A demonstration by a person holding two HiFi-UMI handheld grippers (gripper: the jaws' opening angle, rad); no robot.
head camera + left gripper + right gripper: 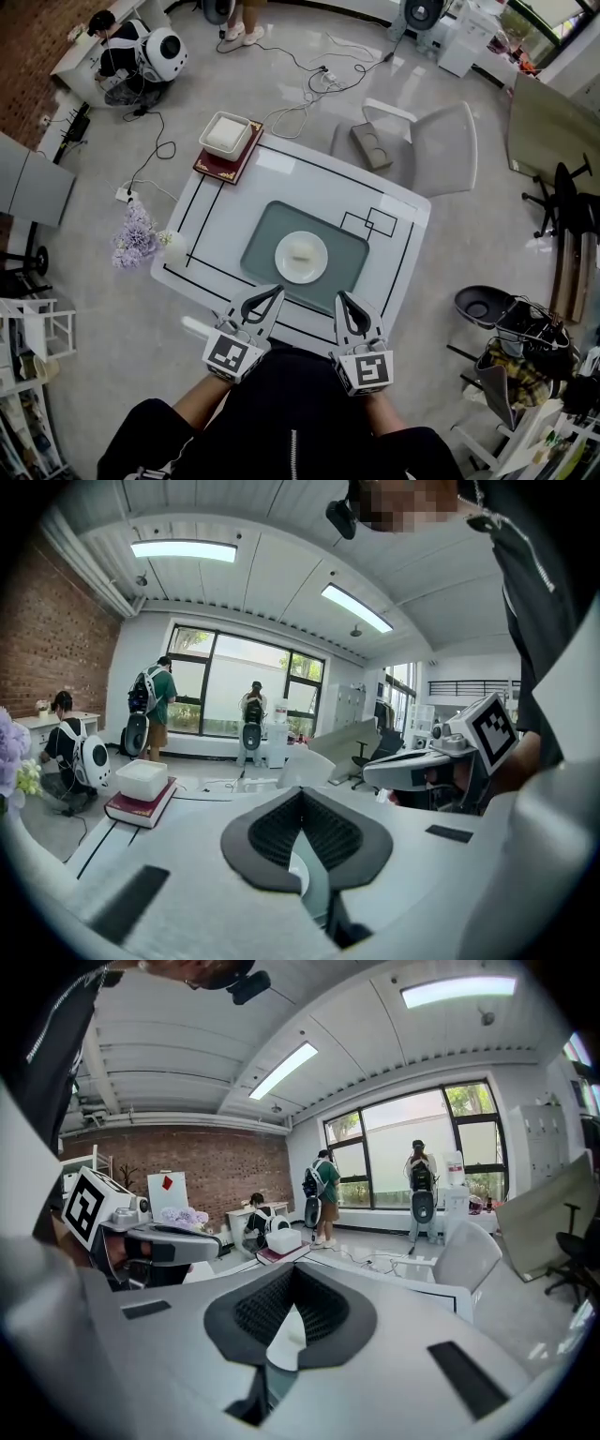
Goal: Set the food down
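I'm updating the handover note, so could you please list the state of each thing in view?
left gripper: shut, empty
right gripper: shut, empty
food: lying on the plate
plate: flat on the tray, mid table
red book: closed, white box resting on it

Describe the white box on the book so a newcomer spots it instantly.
Start at the white table and go to its far left corner, where a dark red book lies. The white box sits on top of it. It is square and deep, unlike the round flat plate on the grey mat at the table's middle.
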